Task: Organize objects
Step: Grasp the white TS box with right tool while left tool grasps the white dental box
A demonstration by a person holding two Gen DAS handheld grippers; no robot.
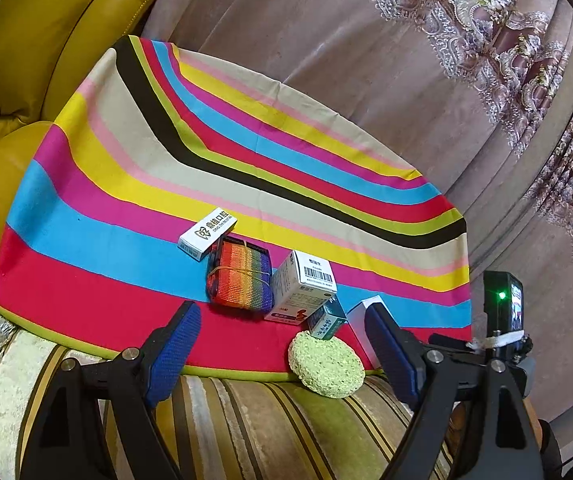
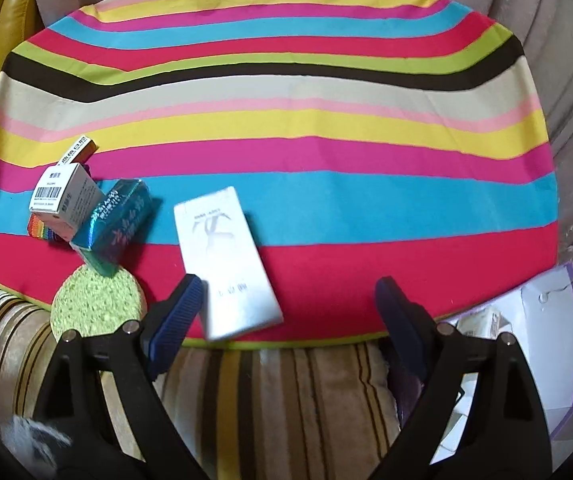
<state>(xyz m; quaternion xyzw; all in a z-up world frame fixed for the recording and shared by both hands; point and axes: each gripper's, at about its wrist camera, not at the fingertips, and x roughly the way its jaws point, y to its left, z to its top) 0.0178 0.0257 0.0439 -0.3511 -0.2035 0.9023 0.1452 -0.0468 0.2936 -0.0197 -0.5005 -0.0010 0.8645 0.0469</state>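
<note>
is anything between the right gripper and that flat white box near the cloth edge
Nothing visible. The right gripper is open, and the flat white box lies just ahead of it on the striped cloth, its near end already by the left pad. The teal box and green sponge sit off to the left, clear of the path.

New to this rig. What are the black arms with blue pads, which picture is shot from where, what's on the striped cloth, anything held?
No robot here: a person holds a two-finger tool in each hand, with a fisheye camera on each looking forward along its fingers. One picture comes from the left tool, the other from the right tool. Both stand open and hold nothing.

On the striped cloth lie a flat white box, which sits between the right tool's fingers untouched, a teal box, a barcode box, a rainbow strap bundle, a small white lettered box and a green round sponge over the cloth's near edge. A purple-edged open box sits at the right.
</note>
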